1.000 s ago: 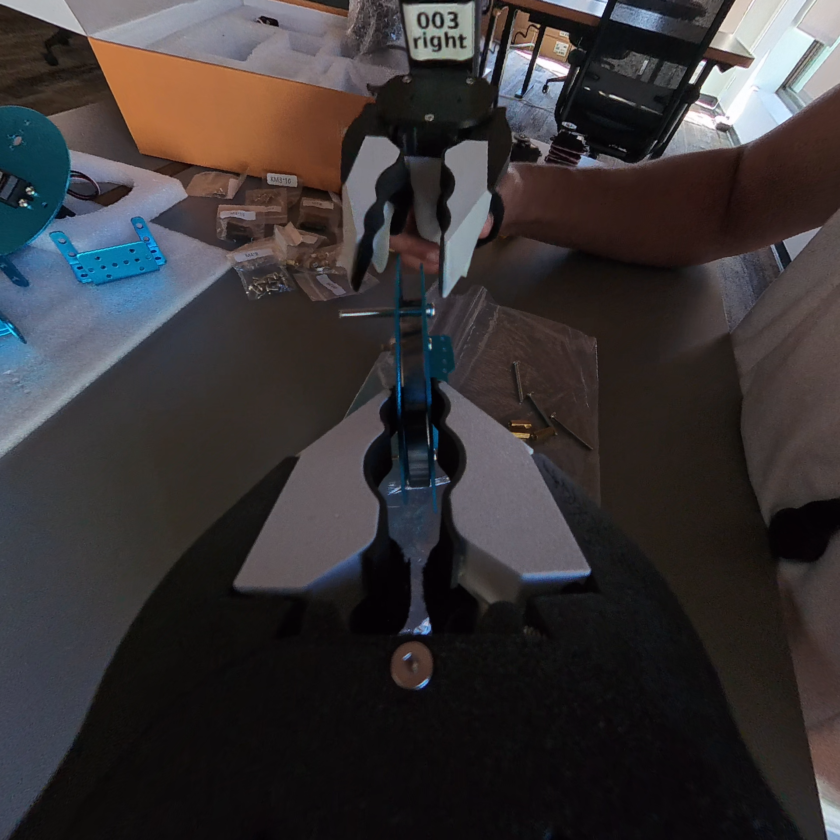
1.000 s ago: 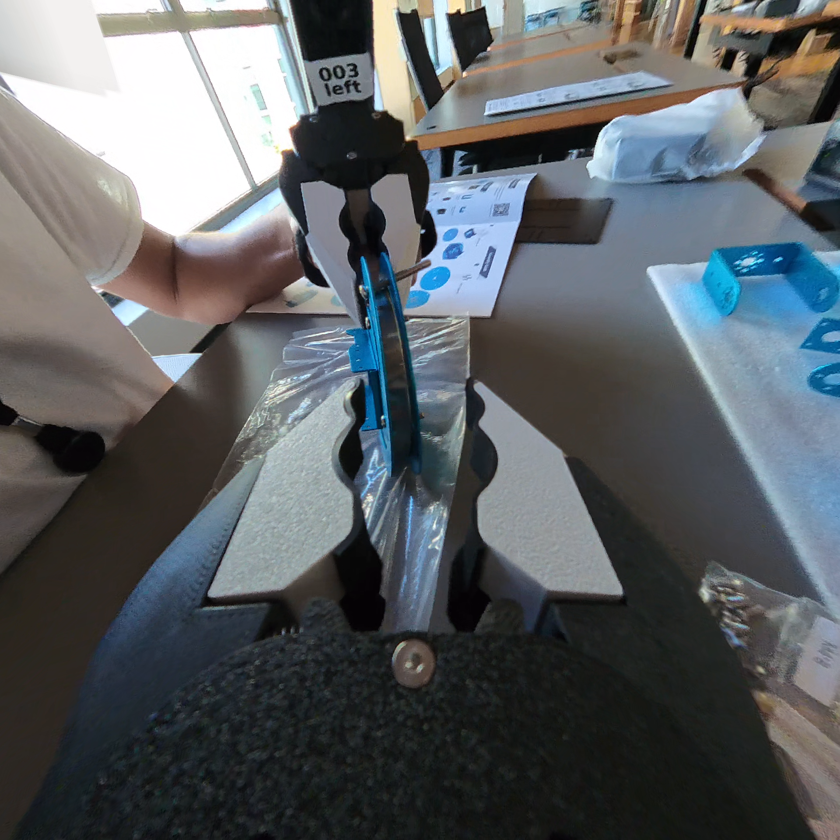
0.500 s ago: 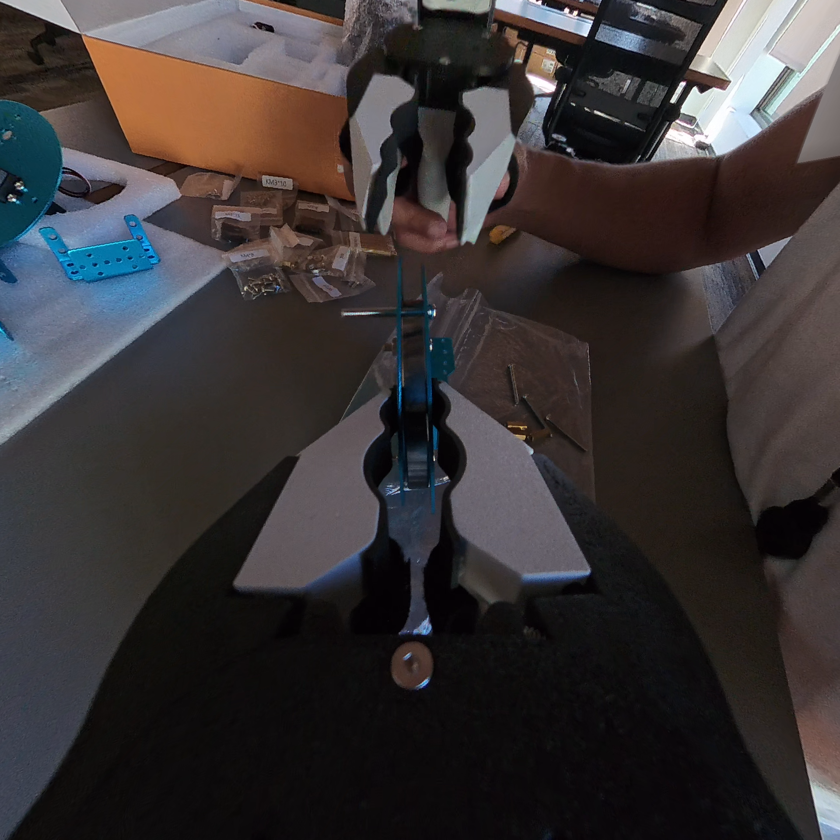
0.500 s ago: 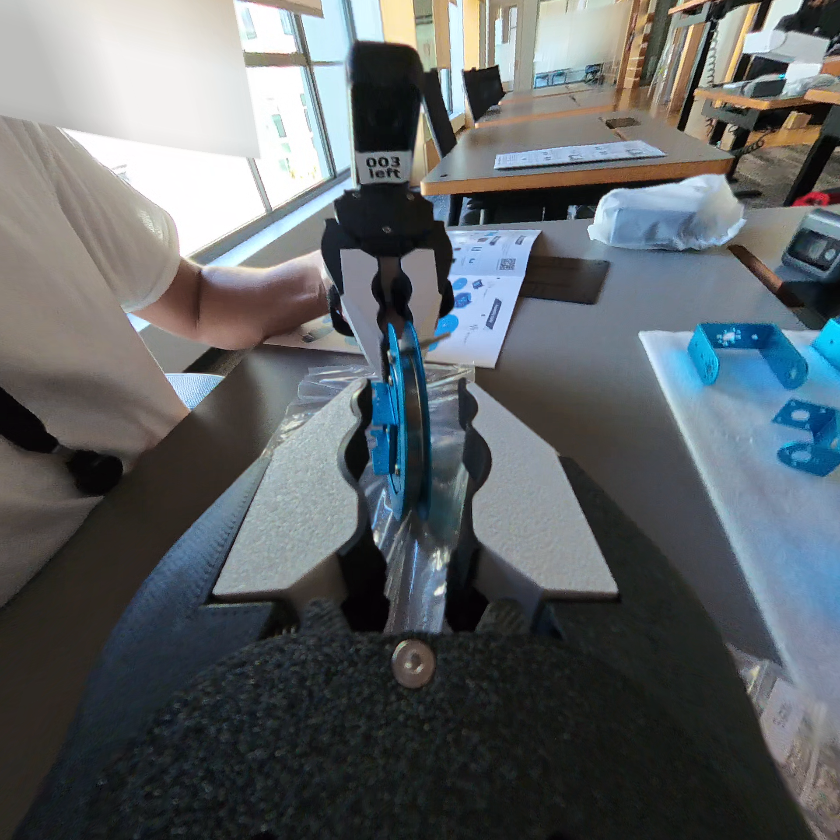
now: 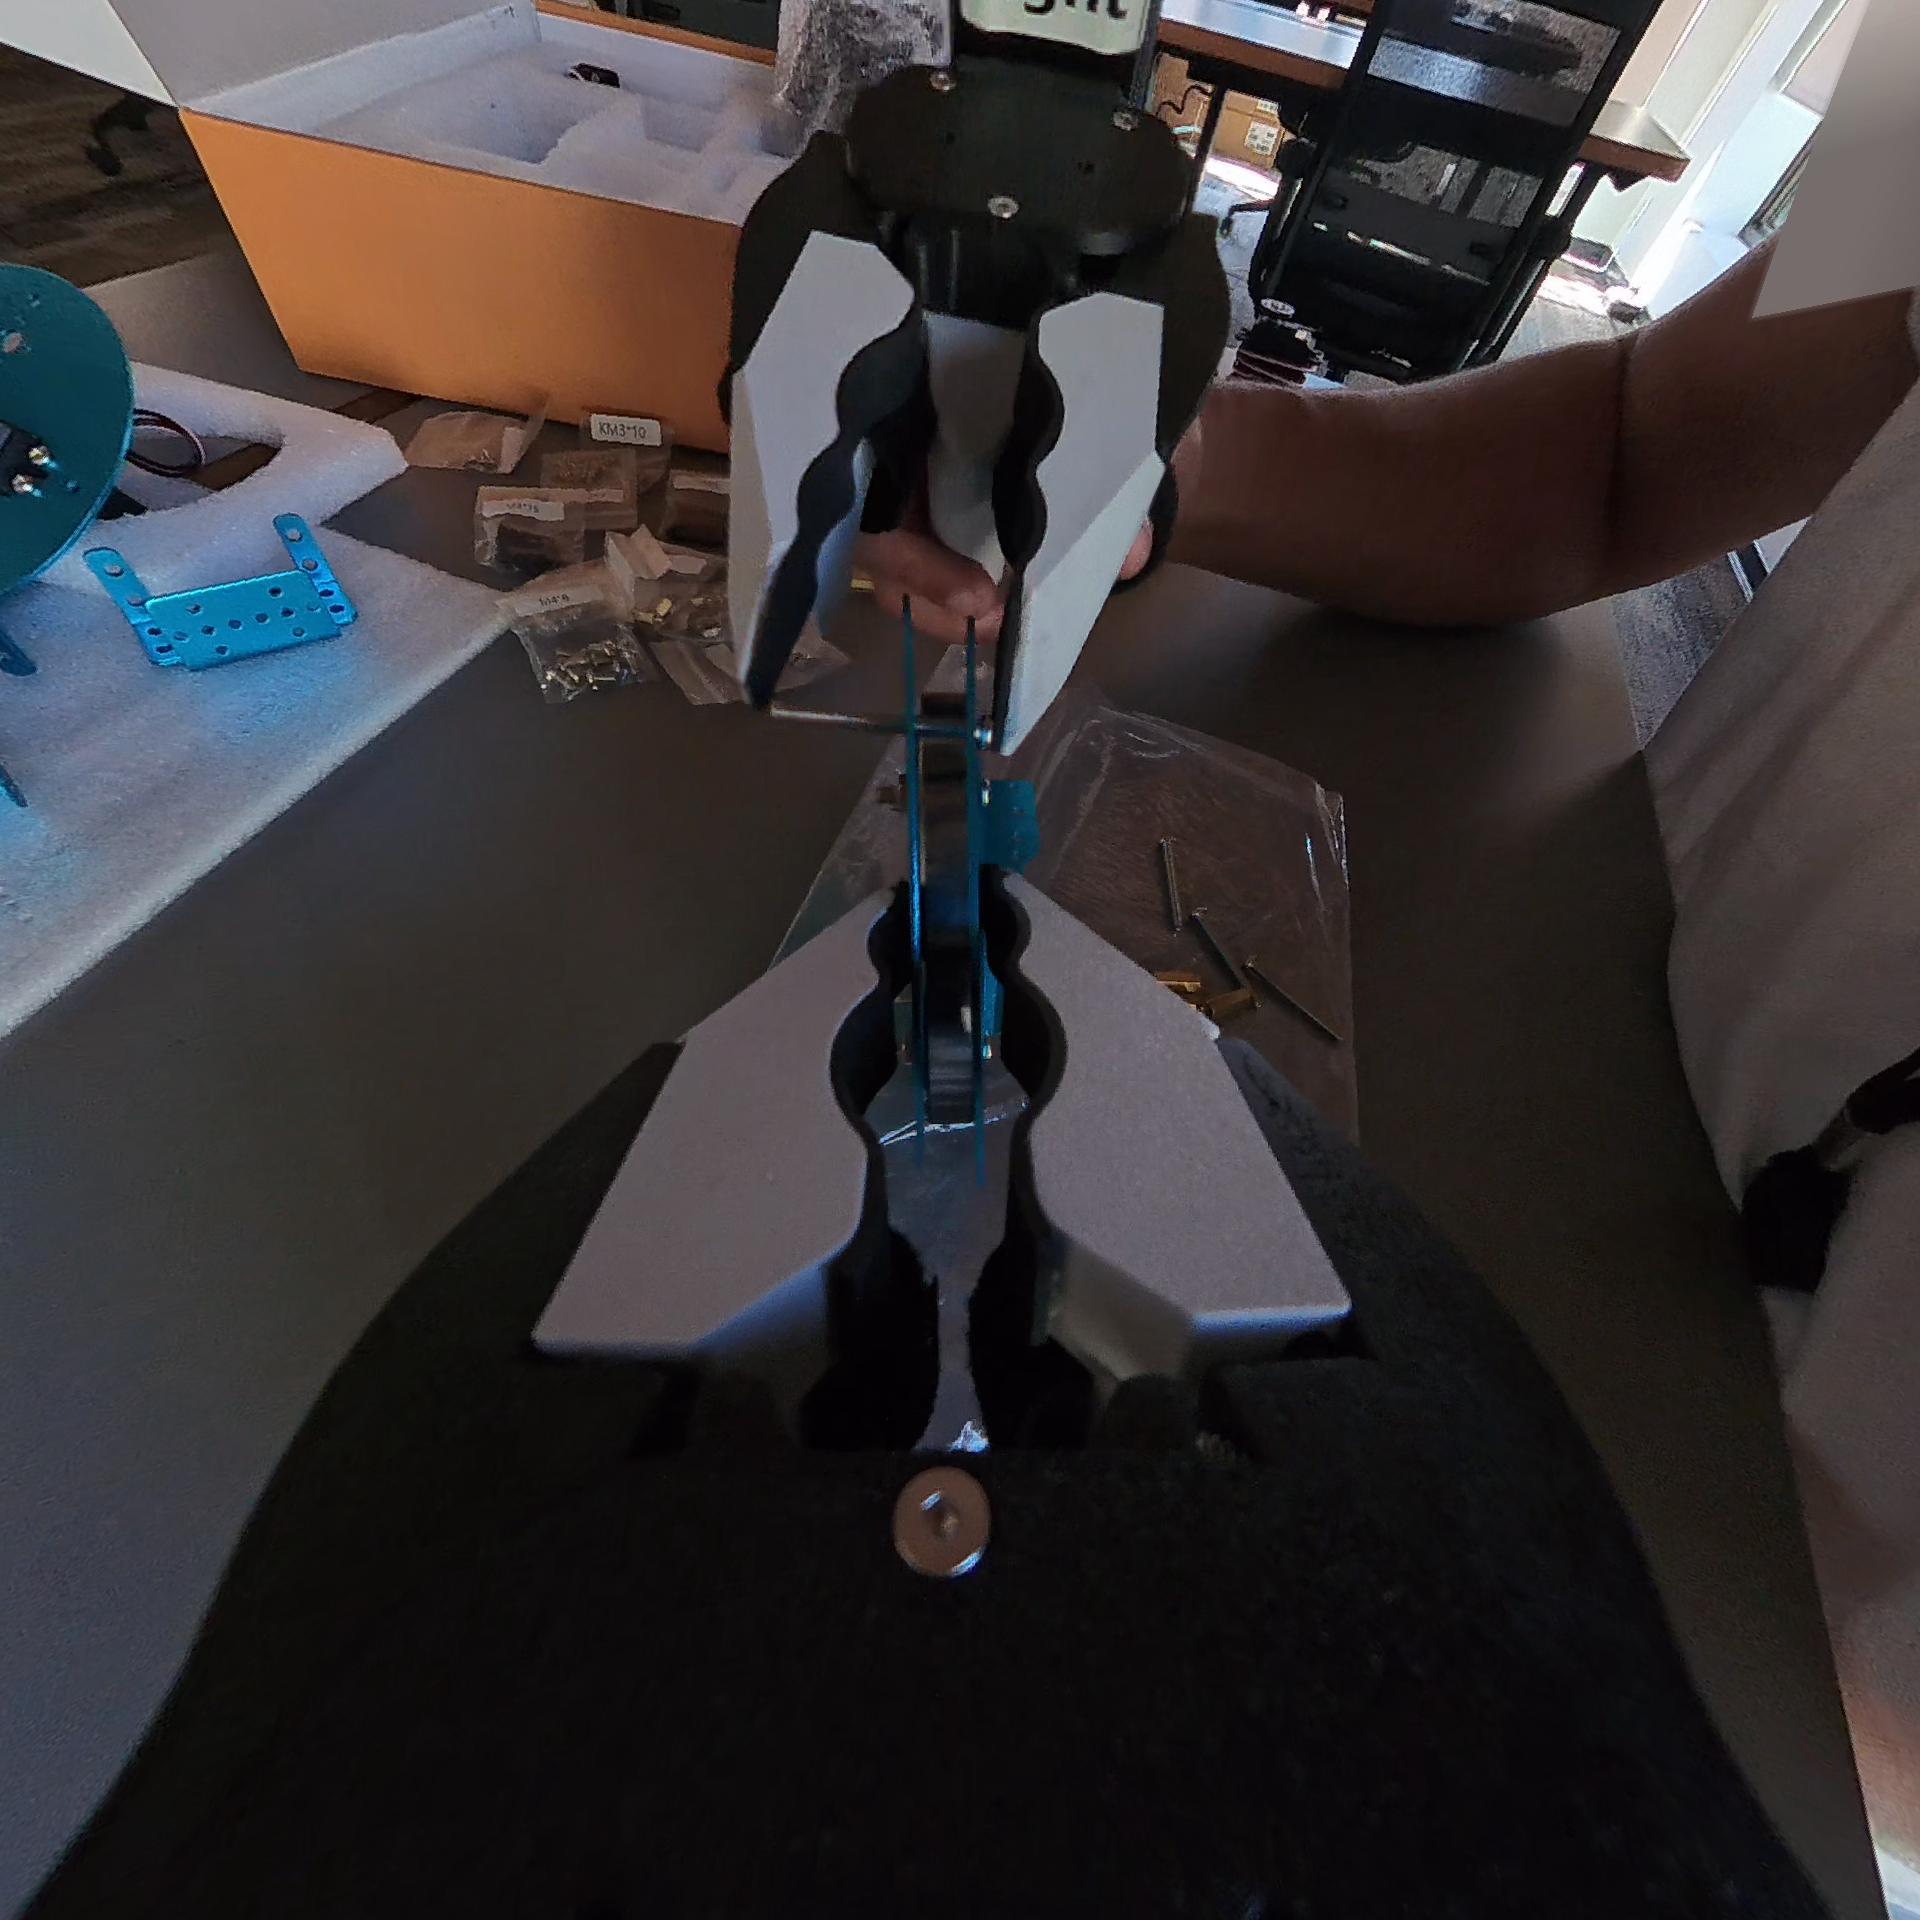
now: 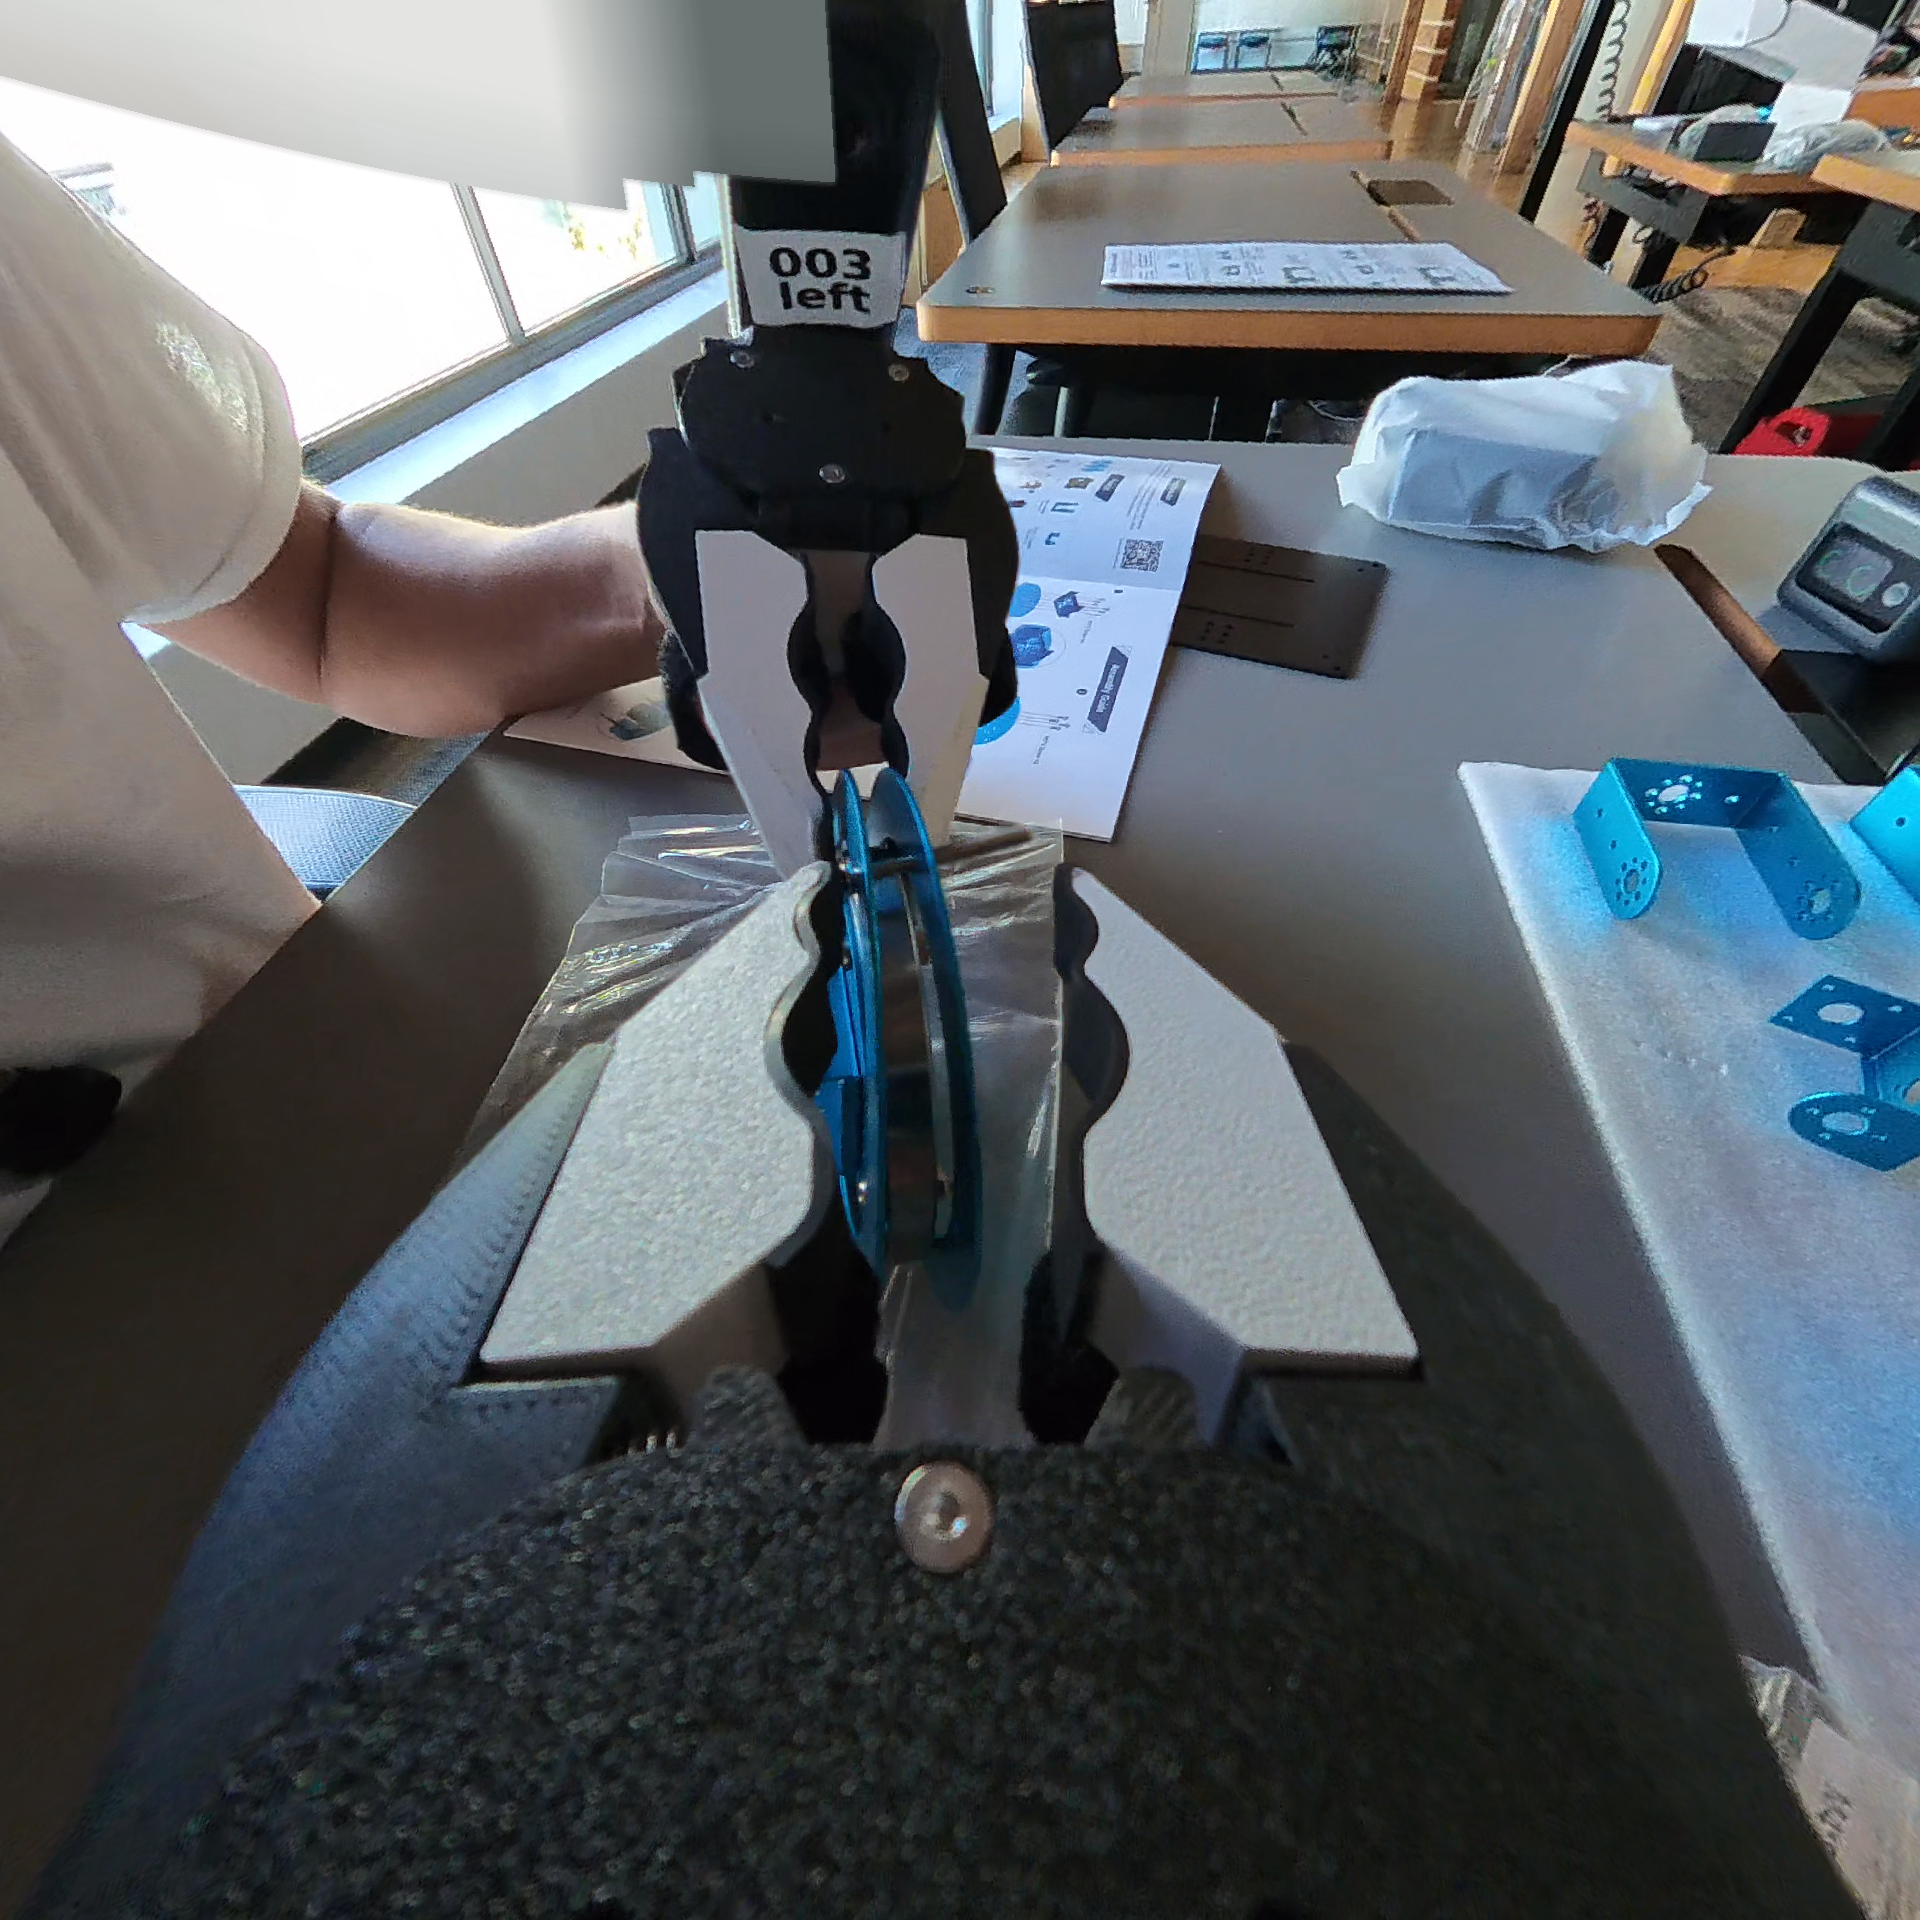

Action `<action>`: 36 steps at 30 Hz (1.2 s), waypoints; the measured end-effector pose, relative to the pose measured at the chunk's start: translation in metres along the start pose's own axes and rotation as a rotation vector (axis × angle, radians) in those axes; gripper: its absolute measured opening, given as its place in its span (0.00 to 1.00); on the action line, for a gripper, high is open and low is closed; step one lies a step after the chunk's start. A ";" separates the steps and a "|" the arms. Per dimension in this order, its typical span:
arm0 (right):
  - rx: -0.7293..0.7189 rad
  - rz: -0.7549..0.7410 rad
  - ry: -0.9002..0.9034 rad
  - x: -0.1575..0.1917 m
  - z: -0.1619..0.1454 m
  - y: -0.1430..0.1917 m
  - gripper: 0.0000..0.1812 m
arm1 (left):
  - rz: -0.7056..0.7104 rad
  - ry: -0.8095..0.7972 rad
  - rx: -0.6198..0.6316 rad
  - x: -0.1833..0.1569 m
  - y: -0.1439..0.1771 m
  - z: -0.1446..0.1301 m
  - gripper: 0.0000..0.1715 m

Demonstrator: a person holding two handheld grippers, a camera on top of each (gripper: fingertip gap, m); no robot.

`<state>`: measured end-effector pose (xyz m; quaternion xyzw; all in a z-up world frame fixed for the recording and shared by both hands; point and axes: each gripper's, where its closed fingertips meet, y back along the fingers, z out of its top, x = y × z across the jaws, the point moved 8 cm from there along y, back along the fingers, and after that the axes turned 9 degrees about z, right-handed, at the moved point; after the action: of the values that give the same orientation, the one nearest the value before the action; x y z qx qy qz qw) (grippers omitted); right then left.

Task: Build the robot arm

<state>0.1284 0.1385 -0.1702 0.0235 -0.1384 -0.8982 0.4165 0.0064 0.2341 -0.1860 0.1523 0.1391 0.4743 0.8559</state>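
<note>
Left tool (image 5: 951,914) clamped shut on a blue two-disc assembly (image 5: 916,831), gripping the near rim from both faces and holding it off the desk (image 5: 520,935) above a clear plastic bag (image 5: 1195,810).

Right tool (image 5: 883,717) facing it from 12 o'clock, spread open, fingertips flanking the far rim. One tip sits at each end of the long screw (image 5: 831,717) crossing the discs. Impossible to tell whether either tip touches it. In the right wrist view, the same open tool (image 6: 940,883) straddles the assembly (image 6: 862,1039). Its 9 o'clock finger lies close against the blue face and its 3 o'clock finger stands well apart. The closed left tool (image 6: 868,831) pinches the opposite rim.

Assembly seen edge-on from the left wrist: two thin parallel discs with a metal ring between, rims running from 6 to 12 o'clock, flat faces turned to 3 and 9 o'clock. Screw axis crosswise, 9 to 3 o'clock, square to the faces.

On the bag at 2 o'clock, loose screws and brass standoffs (image 5: 1205,997). At 10 o'clock, small hardware bags (image 5: 582,644), a blue bracket (image 5: 223,613) on white foam (image 5: 156,727), and an orange box (image 5: 468,281) beyond.
</note>
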 end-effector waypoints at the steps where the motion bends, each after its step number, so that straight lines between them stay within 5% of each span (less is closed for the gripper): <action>1: 0.002 -0.003 0.005 0.001 0.000 0.000 0.20 | 0.002 0.000 0.001 0.000 0.000 0.000 0.07; 22: -0.022 0.008 -0.047 0.009 -0.013 0.026 0.18 | 0.012 -0.042 -0.004 -0.005 -0.001 0.001 0.07; 27: -0.111 0.009 -0.019 0.013 -0.020 0.041 0.10 | 0.015 -0.048 -0.002 -0.005 -0.001 0.001 0.07; 31: -0.052 0.100 -0.123 0.009 -0.033 0.031 0.23 | 0.018 -0.057 -0.002 -0.006 -0.001 0.001 0.07; 36: 0.057 0.110 -0.143 0.009 -0.052 0.024 0.10 | 0.034 -0.090 0.006 -0.008 -0.001 0.001 0.07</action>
<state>0.1489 0.1053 -0.2127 -0.0364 -0.1944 -0.8691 0.4534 0.0035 0.2266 -0.1844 0.1785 0.0993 0.4811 0.8526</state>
